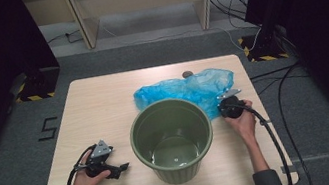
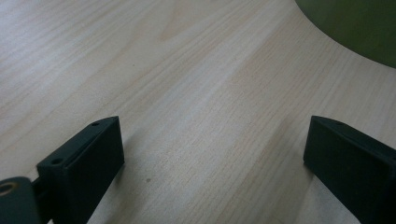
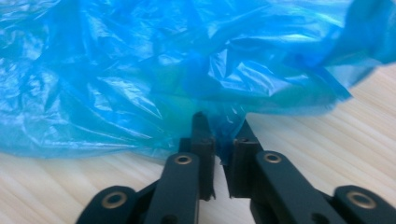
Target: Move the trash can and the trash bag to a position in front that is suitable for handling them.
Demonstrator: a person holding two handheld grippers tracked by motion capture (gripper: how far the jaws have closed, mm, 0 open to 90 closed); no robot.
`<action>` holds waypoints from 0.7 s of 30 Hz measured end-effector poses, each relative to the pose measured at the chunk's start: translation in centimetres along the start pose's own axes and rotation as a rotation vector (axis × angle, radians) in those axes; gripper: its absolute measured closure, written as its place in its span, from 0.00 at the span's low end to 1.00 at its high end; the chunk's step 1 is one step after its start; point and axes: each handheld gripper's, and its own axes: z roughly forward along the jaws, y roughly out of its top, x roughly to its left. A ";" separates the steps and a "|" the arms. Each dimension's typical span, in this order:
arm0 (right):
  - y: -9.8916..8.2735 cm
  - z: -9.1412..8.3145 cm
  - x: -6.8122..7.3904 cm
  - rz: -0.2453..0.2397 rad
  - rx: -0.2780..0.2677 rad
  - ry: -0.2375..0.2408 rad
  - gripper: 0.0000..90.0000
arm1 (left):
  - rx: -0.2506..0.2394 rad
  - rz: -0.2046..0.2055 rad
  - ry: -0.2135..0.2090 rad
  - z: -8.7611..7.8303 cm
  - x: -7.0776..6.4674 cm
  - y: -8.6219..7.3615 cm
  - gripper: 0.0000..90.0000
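A green plastic bin [image 1: 172, 139] stands upright at the table's middle front, its inside bare. Behind it and to its right lies a crumpled blue plastic bag [image 1: 187, 89]. My right gripper [image 1: 223, 104] is at the bag's near right edge; in the right gripper view its jaws are closed on a fold of the blue plastic bag [image 3: 154, 79], with the film pinched between the fingertips [image 3: 204, 135]. My left gripper [image 1: 123, 168] rests low over the table left of the bin, open, with bare wood between its fingers [image 2: 88, 163]. The bin's wall [image 2: 359, 28] sits at the top right there.
The light wooden table [image 1: 98, 103] has free room across its left half. A small dark round object [image 1: 187, 74] lies at the far edge behind the bag. Cables run over the floor [image 1: 272, 84] to the right of the table.
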 end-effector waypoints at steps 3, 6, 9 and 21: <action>-0.9 -1.0 -2.5 0.031 0.033 -0.051 0.75 | 0.000 0.001 0.001 0.0 0.0 0.0 0.04; -0.8 -2.7 -2.9 0.125 -0.005 -0.113 0.53 | 0.000 0.000 0.001 0.0 0.0 0.0 0.04; -0.8 -4.0 -2.3 0.220 -0.075 -0.104 0.41 | 0.001 0.001 0.001 0.0 0.0 0.0 0.04; -0.2 -2.4 5.1 0.170 -0.147 0.116 0.29 | 0.004 0.004 0.001 0.1 0.1 0.1 0.03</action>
